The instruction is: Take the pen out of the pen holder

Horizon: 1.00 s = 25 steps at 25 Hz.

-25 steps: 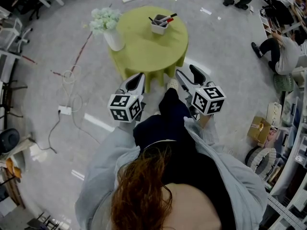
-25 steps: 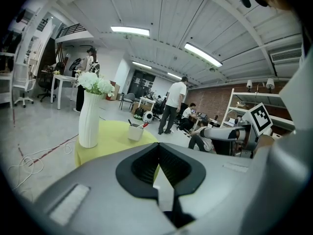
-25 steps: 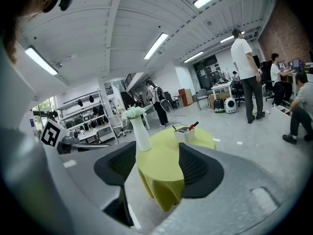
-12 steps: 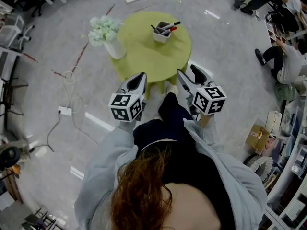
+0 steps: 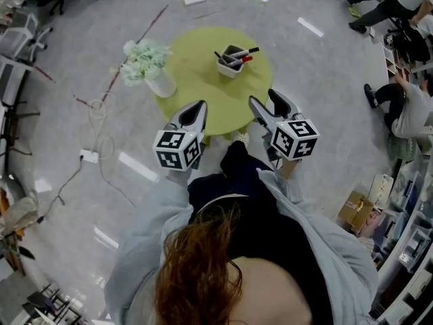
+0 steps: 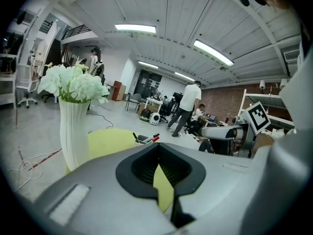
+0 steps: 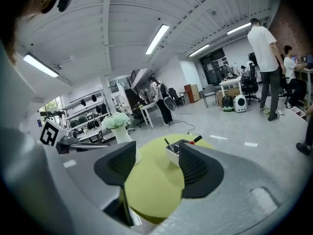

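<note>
A white square pen holder (image 5: 232,61) with a red-capped pen (image 5: 245,59) and dark pens stands on the far right part of a round yellow-green table (image 5: 203,90). Both grippers hover at the table's near edge, well short of the holder. My left gripper (image 5: 199,105) is shut and holds nothing. My right gripper (image 5: 262,99) is open and empty. In the right gripper view the pen holder (image 7: 172,150) shows between the spread jaws of the right gripper (image 7: 156,150). In the left gripper view the pen holder (image 6: 145,139) lies beyond the closed left gripper (image 6: 157,148).
A white vase of pale flowers (image 5: 160,81) stands at the table's left edge, just ahead of my left gripper. Cables (image 5: 98,110) and a power strip (image 5: 88,156) lie on the floor to the left. People (image 5: 409,110) sit and stand at the right.
The table, pen holder and vase have drawn closer in the head view as the person steps forward. Both grippers keep the same pose.
</note>
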Available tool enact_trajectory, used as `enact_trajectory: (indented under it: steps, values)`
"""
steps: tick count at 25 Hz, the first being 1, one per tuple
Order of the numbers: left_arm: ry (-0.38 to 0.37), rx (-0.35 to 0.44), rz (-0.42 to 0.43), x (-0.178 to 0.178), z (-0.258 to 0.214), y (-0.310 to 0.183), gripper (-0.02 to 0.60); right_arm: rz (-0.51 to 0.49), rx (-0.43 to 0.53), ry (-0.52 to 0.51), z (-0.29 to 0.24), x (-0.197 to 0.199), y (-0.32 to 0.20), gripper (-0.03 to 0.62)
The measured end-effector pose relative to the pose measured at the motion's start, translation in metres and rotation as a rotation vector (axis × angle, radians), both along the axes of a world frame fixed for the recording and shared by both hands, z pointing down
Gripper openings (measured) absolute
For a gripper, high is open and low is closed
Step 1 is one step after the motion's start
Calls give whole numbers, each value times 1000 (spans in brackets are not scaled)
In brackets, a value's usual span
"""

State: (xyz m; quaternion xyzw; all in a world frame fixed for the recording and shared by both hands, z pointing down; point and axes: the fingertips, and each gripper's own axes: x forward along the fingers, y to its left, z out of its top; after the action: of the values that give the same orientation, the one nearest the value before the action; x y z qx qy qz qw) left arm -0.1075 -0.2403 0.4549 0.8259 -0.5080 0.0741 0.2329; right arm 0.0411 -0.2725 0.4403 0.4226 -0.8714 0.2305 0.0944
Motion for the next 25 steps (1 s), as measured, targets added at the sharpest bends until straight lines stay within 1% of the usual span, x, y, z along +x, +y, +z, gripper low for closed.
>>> enact_trajectory:
  steps: [10, 16, 22, 25]
  values:
    - [-5, -1, -60, 9, 2, -69, 18, -70, -4, 11, 2, 6, -77, 270]
    - [-25, 11, -75, 18, 2, -110, 18, -83, -14, 13, 8, 16, -121, 270]
    - [-30, -25, -118, 20, 16, -132, 18, -93, -66, 3, 25, 25, -151, 270]
    - [-36, -38, -146, 20, 22, -136, 18, -91, -111, -29, 36, 29, -162, 270]
